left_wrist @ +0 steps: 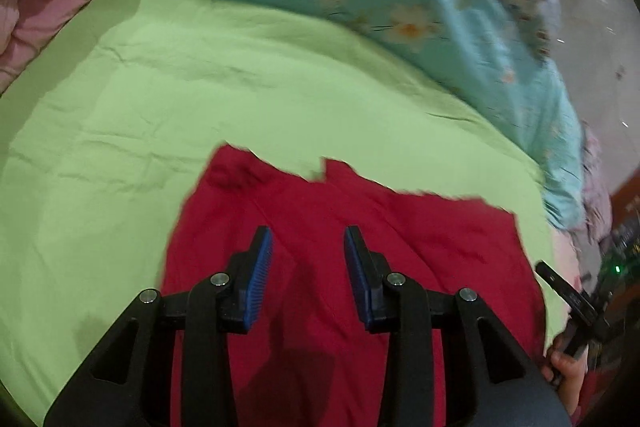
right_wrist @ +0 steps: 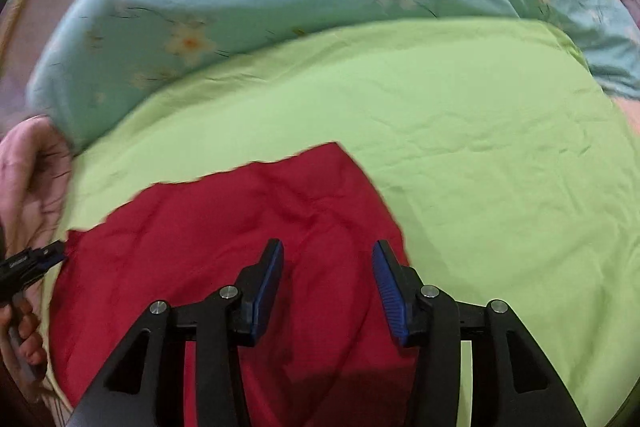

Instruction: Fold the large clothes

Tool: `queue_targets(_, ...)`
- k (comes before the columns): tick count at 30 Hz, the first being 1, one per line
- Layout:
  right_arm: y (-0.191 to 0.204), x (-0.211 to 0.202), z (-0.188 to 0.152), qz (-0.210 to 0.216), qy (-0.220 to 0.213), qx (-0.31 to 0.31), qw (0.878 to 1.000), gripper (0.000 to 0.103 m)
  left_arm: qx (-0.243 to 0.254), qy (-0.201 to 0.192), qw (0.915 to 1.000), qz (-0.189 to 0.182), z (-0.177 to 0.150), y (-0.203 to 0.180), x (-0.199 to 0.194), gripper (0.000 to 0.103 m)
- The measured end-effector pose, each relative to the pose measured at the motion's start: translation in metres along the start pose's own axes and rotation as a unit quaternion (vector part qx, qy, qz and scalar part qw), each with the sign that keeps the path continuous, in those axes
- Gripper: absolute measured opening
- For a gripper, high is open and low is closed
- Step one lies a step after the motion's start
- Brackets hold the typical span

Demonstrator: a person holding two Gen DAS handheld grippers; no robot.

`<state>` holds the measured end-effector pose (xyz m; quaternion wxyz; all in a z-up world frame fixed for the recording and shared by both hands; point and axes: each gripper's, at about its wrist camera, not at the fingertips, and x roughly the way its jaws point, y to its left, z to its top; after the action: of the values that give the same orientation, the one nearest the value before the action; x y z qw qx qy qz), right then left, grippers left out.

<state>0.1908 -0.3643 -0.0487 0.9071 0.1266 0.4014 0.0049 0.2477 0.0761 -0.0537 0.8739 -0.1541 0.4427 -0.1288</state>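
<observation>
Bed with lime green sheet (left_wrist: 168,99) is carrying the red garment (left_wrist: 360,247) at its near edge. Left gripper (left_wrist: 308,267) and right gripper (right_wrist: 328,287) are hovering part-open, empty; pinching one layer risks a crooked fold.

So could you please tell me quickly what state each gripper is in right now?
Left gripper: open, nothing between its pads, above the red garment.
Right gripper: open, holding nothing, also above the red garment.
</observation>
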Motion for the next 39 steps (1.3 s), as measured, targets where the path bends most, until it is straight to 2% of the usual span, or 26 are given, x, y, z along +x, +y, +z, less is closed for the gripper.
queue_targets(6, 0.032, -0.05, -0.048, 0.063, -0.014, -0.043, 0.997, 0.049, 0.032, -0.009, 0.9986, -0.042, -0.061, -0.025, -0.042, 0.035)
queue_targets(10, 0.045, -0.057, -0.077, 0.07, 0.001, -0.059, 0.996, 0.049, 0.042, 0.005, 0.9979, -0.05, -0.098, -0.038, -0.052, 0.035)
queue_targets(12, 0.049, -0.062, -0.089, 0.063, 0.006, -0.065, 0.996, 0.049, 0.038, 0.005, 0.9985, -0.038, -0.114, -0.041, -0.058, 0.035)
queue_targets(13, 0.05, -0.067, -0.098, 0.056, 0.007, -0.069, 0.996, 0.049, 0.039, 0.005, 0.9987, -0.032, -0.122, -0.044, -0.062, 0.037)
queue_targets(14, 0.051, -0.07, -0.102, 0.052, 0.007, -0.072, 0.996, 0.049, 0.044, 0.005, 0.9987, -0.025, -0.13, -0.047, -0.066, 0.047)
queue_targets(16, 0.057, -0.079, -0.116, 0.042, 0.006, -0.088, 0.995, 0.051, 0.051, -0.005, 0.9986, 0.015, -0.143, -0.051, -0.07, 0.062)
queue_targets(17, 0.061, -0.082, -0.12, 0.034, 0.003, -0.098, 0.995, 0.053, 0.054, -0.008, 0.9983, 0.022, -0.148, -0.052, -0.071, 0.062)
queue_targets(21, 0.069, -0.086, -0.125, 0.018, -0.008, -0.114, 0.993, 0.056, 0.071, -0.001, 0.9962, 0.052, -0.154, -0.058, -0.062, 0.062)
queue_targets(26, 0.069, -0.066, -0.132, -0.015, 0.013, -0.118, 0.993, 0.056, 0.1, -0.004, 0.9916, 0.082, -0.157, -0.064, -0.05, 0.064)
queue_targets(28, 0.063, -0.06, -0.135, -0.029, 0.012, -0.111, 0.993, 0.067, 0.109, -0.004, 0.9903, 0.087, -0.159, -0.064, -0.045, 0.068)
queue_targets(32, 0.051, -0.052, -0.134, -0.044, 0.009, -0.1, 0.994, 0.071, 0.115, -0.003, 0.9896, 0.087, -0.162, -0.063, -0.037, 0.072)
queue_targets(39, 0.038, -0.038, -0.13, -0.026, 0.012, -0.076, 0.997, 0.071, 0.114, 0.006, 0.9907, 0.074, -0.151, -0.055, -0.021, 0.079)
